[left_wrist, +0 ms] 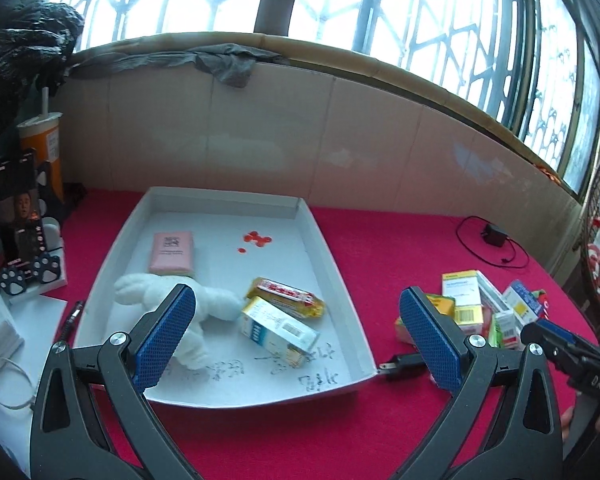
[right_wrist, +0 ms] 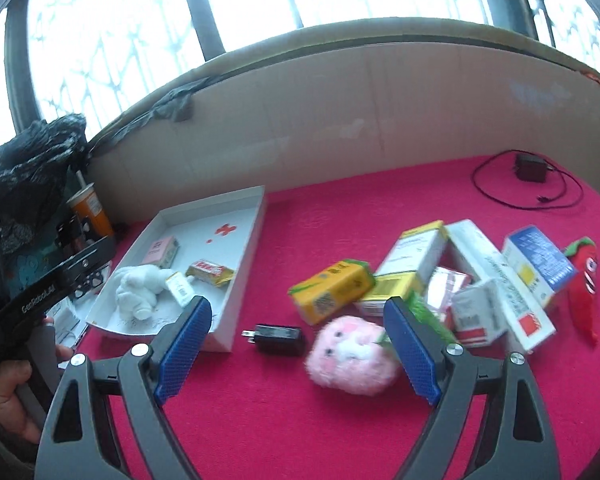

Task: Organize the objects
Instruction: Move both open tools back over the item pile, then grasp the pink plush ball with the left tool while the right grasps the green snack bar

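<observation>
Both tools stand with their blue-padded jaws spread wide and nothing between the pads: the left tool (left_wrist: 296, 336) hangs over the near end of the shallow white cardboard tray (left_wrist: 332, 264), and the right tool (right_wrist: 296, 344) hangs over the red cloth-covered counter (right_wrist: 340, 420) with a fluffy pink plush toy (right_wrist: 350, 354) just ahead of its gap. The tray lies on the left of the counter and already holds a white plush rabbit (left_wrist: 216, 304), a flat pink box (left_wrist: 172, 252), a yellow wrapped snack bar (left_wrist: 288, 296) and a white-and-blue carton (left_wrist: 278, 330). The unsorted heap sits to the right of it: a yellow-and-green carton (right_wrist: 332, 290), several white medicine boxes (right_wrist: 416, 252), and a red chilli-shaped plush (right_wrist: 584, 280) at the far right edge. A black plug adapter (right_wrist: 278, 338) lies between tray and heap. I judge the step in hand to be picking the next item, most likely the pink toy, since it is nearest the right tool. To do it well, centre the pads either side of its body, come low enough to catch its bulk and not just the fur, and close gently, as it will squash. Keep the right pad clear of the green-printed box (right_wrist: 432, 318) close behind, which could be dragged along. Set the toy in the bare far half of the tray.
</observation>
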Motion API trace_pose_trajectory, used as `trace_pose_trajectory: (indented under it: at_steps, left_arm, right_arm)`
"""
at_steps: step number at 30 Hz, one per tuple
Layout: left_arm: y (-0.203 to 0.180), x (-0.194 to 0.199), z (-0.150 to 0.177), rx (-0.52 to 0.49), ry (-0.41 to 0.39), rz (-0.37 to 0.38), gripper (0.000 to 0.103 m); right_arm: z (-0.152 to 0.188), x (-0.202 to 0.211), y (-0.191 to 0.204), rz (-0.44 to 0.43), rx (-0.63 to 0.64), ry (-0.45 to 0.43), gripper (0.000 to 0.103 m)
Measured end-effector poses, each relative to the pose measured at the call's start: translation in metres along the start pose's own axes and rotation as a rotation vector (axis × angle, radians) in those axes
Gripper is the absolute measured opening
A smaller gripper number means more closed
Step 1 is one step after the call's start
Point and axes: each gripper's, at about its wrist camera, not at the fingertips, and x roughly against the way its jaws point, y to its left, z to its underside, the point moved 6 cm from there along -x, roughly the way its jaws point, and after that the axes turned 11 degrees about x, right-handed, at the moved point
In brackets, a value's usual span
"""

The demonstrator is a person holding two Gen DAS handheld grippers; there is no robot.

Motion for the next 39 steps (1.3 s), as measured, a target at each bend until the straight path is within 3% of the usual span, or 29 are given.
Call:
trace_pose_trajectory:
  at_steps: [4,7,11,16,19,21,27,31,33,39]
  left_arm:
    - [-0.035,-0.011,0.023,-0.097,0.077,0.063,0.103]
    - [-0.049,-0.022,0.037,-0.123,0.131,0.084,0.103]
    - [-0.054,-0.032,0.048,-0.151,0.174,0.079,0.103]
    - [-0.052,-0.034,0.055,-0.216,0.19,0.07,0.103]
    - [-0.051,-0.037,0.06,-0.226,0.212,0.072,0.103]
    - [-0.053,-0.039,0.064,-0.233,0.224,0.075,0.103]
    - [-0.064,-0.039,0.072,-0.28,0.248,0.111,0.103]
    - [-0.073,-0.039,0.079,-0.315,0.276,0.152,0.103]
    - [-0.079,-0.041,0.085,-0.326,0.298,0.17,0.103]
    - [-0.095,-0.044,0.101,-0.374,0.349,0.207,0.103]
  right_arm:
    - [0.014,0.013,-0.05,0.067,-0.08,0.001,0.088]
    - [0.024,0.016,-0.063,0.042,-0.084,0.018,0.088]
    - [0.037,0.009,-0.051,0.004,0.025,0.06,0.088]
    - [0.049,-0.013,-0.036,0.076,0.217,0.123,0.088]
    - [0.052,-0.025,-0.038,0.073,0.266,0.148,0.088]
    - [0.052,-0.035,-0.04,0.078,0.299,0.172,0.081]
    - [0.046,-0.052,-0.034,0.047,0.39,0.186,0.068]
    - [0.048,-0.056,-0.043,-0.014,0.324,0.201,0.068]
    - [0.052,-0.054,-0.046,-0.064,0.296,0.207,0.061]
    - [0.062,-0.042,-0.039,-0.147,0.319,0.218,0.056]
